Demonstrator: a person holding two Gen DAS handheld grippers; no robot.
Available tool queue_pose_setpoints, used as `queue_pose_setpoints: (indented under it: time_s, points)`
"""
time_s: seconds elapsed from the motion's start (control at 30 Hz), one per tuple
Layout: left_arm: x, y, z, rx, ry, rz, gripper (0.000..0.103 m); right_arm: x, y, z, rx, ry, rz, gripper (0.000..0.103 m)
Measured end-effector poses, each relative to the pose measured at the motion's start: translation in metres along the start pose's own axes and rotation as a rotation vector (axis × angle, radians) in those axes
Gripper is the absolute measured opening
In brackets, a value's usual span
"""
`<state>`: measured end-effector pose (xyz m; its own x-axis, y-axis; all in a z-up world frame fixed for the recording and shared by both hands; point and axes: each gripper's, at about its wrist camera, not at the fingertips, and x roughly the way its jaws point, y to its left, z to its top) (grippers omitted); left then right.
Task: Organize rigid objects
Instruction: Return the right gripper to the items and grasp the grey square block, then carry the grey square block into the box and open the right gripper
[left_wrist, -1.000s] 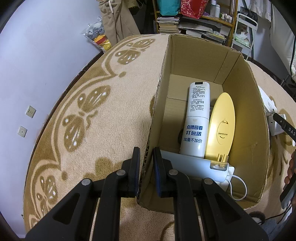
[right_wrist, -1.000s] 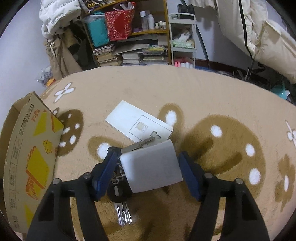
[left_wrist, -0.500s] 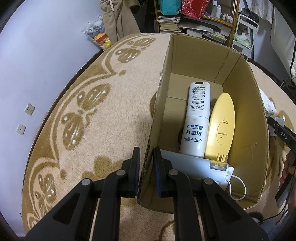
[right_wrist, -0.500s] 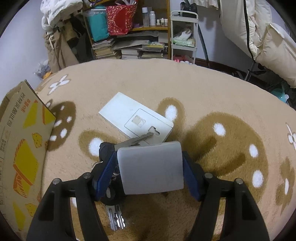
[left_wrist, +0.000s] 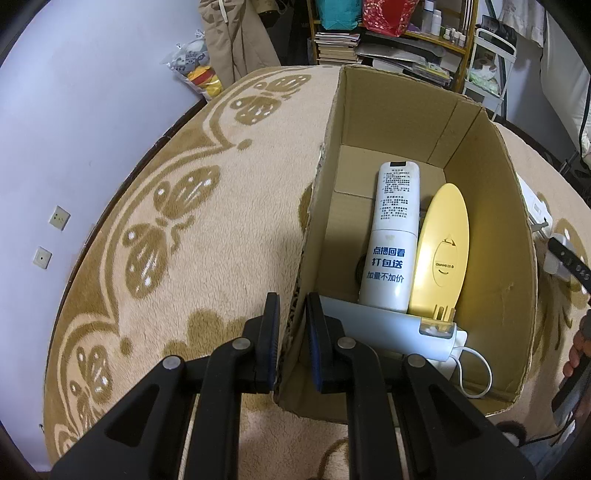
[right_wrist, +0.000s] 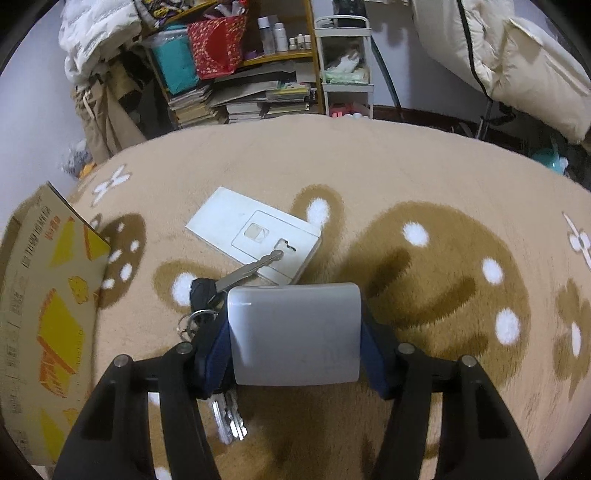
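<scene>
The left gripper (left_wrist: 292, 325) clamps the cardboard box (left_wrist: 491, 206) wall; inside lie one white remote (left_wrist: 392, 236), one yellow remote (left_wrist: 441, 254) and one white bar (left_wrist: 384, 326). The right gripper (right_wrist: 293, 334) grips one grey block (right_wrist: 293, 334) above the keys (right_wrist: 229, 417).

From my remote station, I see a tan plush rug (right_wrist: 424, 177) patterned with brown shapes and white dots, spreading under everything. A cardboard box (left_wrist: 484, 206) stands on it (its outer side printed in yellow and orange, as my right wrist camera shows). Near the box, a flat white panel (right_wrist: 236, 218) lies on the pile. A bunch of keys (right_wrist: 221, 291) rests just beside it, one silver key overlapping the panel's near edge. A white plug (left_wrist: 554, 254) sits on the rug past the box's right wall.
</scene>
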<state>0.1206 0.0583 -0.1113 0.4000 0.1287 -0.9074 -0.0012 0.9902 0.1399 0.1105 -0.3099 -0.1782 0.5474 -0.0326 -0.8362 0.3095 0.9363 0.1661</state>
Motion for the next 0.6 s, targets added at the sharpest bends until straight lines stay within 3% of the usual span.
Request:
queue_pose_setpoints:
  time_s: [0.27,0.33,0.4,0.6]
  points:
    - [-0.001,0.0,-0.002,0.001,-0.001,0.002,0.013,-0.05,0.01,0.011,0.047,-0.091,0.141,0.065]
    - [-0.001,0.001,-0.003,0.003,-0.002,0.004,0.013,-0.062,0.02,0.016,0.042,-0.112,0.215,0.065]
    - [-0.001,0.0,-0.003,0.008,-0.003,0.01,0.013,-0.07,0.034,0.019,0.016,-0.128,0.263,0.065]
    - [-0.001,0.0,-0.003,0.001,-0.003,0.001,0.013,-0.087,0.076,0.015,-0.108,-0.152,0.291,0.065]
